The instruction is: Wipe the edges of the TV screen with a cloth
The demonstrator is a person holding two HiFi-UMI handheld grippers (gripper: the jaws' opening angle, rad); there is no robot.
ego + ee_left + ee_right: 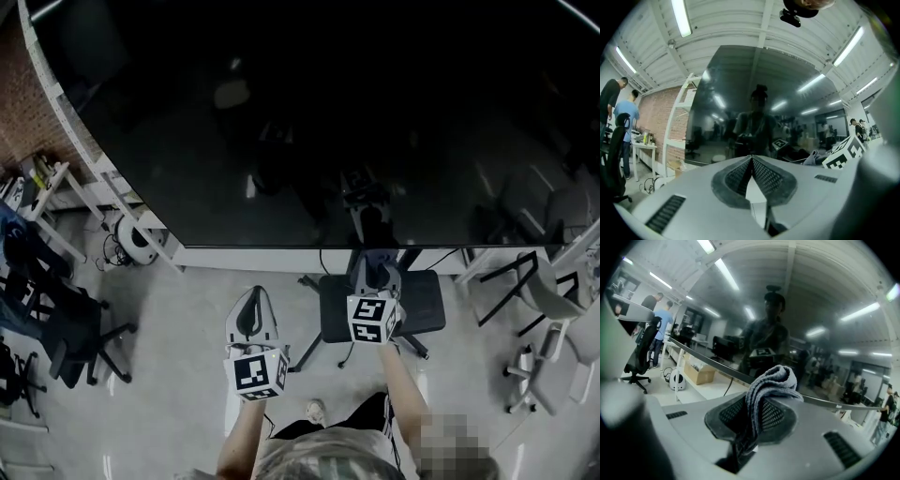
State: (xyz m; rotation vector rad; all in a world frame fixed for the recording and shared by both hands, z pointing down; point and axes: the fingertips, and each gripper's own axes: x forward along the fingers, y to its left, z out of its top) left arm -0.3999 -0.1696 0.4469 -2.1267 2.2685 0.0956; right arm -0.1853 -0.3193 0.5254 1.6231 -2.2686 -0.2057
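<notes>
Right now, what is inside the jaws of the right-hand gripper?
A folded grey cloth, clamped by the right gripper and bunching out above the jaw tips. Its lower end runs down between the pads, hidden from view.

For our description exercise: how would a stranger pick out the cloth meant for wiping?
Find the big black TV screen. Near its lower edge, the right gripper clamps a folded, ribbed grey fabric cloth. The left gripper is shut on nothing.
</notes>
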